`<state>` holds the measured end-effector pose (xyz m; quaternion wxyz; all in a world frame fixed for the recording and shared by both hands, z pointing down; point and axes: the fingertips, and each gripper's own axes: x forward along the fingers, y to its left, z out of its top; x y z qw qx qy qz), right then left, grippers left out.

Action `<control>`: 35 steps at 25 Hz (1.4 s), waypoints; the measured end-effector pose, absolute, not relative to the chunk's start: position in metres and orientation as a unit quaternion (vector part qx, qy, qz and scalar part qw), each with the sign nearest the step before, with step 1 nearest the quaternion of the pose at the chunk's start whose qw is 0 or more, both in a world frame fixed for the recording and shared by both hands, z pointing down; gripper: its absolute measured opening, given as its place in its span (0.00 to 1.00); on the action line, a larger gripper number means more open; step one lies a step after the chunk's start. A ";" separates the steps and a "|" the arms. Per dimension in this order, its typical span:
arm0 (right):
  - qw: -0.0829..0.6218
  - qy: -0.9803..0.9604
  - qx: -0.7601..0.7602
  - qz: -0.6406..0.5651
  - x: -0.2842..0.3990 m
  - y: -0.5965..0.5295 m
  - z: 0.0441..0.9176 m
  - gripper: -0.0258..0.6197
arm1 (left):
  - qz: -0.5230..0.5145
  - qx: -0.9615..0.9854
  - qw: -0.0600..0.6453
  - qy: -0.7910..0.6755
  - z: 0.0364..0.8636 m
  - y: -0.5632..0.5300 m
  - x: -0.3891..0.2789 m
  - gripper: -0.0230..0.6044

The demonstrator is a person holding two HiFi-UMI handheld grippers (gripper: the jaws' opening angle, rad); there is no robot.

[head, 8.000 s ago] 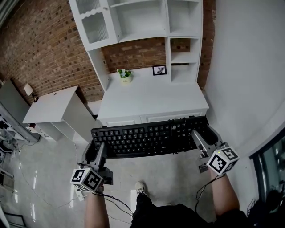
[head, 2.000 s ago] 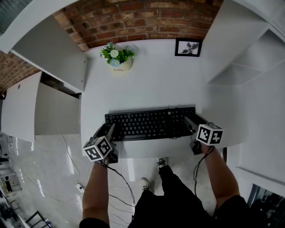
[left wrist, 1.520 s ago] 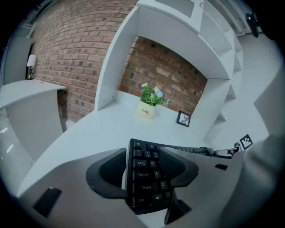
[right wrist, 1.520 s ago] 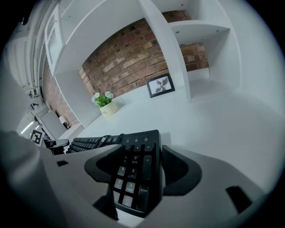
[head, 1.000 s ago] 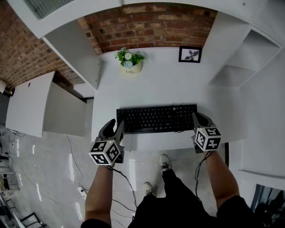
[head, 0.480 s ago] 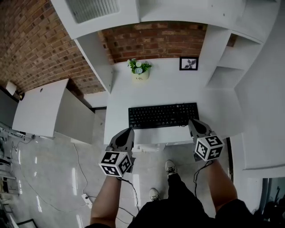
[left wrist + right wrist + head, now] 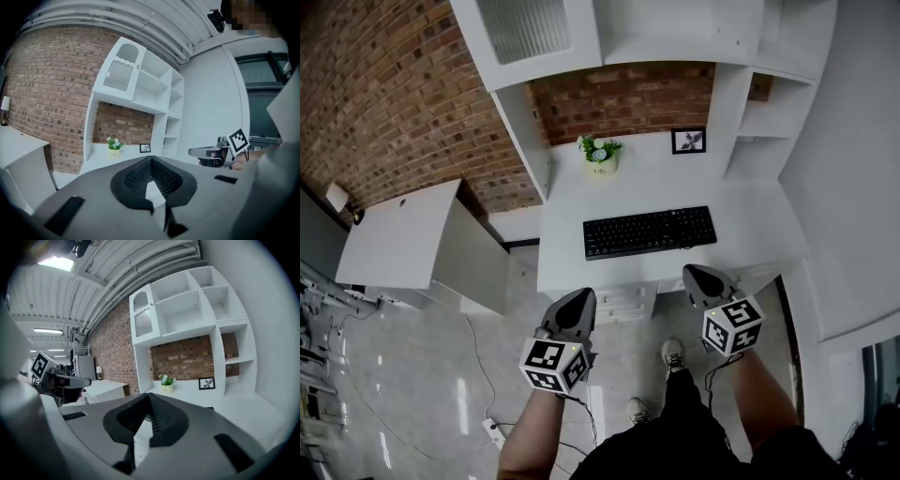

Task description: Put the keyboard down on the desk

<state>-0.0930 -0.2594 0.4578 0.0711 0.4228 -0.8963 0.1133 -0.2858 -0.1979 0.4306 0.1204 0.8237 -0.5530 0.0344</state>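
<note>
Desk (image 7: 752, 230) with keyboard (image 7: 650, 231), shelves (image 7: 675, 28) cut off

The keyboard (image 7: 650, 232) looks matt plastic, the desk (image 7: 752, 234) smooth white, the brick wall (image 7: 398, 103) rough

Bright, even light; fisheye-warped edges

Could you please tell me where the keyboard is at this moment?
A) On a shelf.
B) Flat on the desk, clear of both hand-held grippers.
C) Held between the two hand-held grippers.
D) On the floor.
B: the keyboard lies on the desk, while the left hand-held gripper and right hand-held gripper hang shut and empty short of its front edge.
</note>
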 end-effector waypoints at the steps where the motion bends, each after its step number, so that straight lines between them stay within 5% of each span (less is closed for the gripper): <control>1: 0.069 -0.897 0.422 0.111 -0.095 -0.250 0.454 0.07 | 0.035 0.825 0.117 -0.551 0.428 -0.189 -0.285 0.07; 35: 0.041 -0.925 0.361 0.108 0.043 -0.082 0.410 0.07 | 0.033 0.807 0.107 -0.580 0.413 -0.026 -0.113 0.07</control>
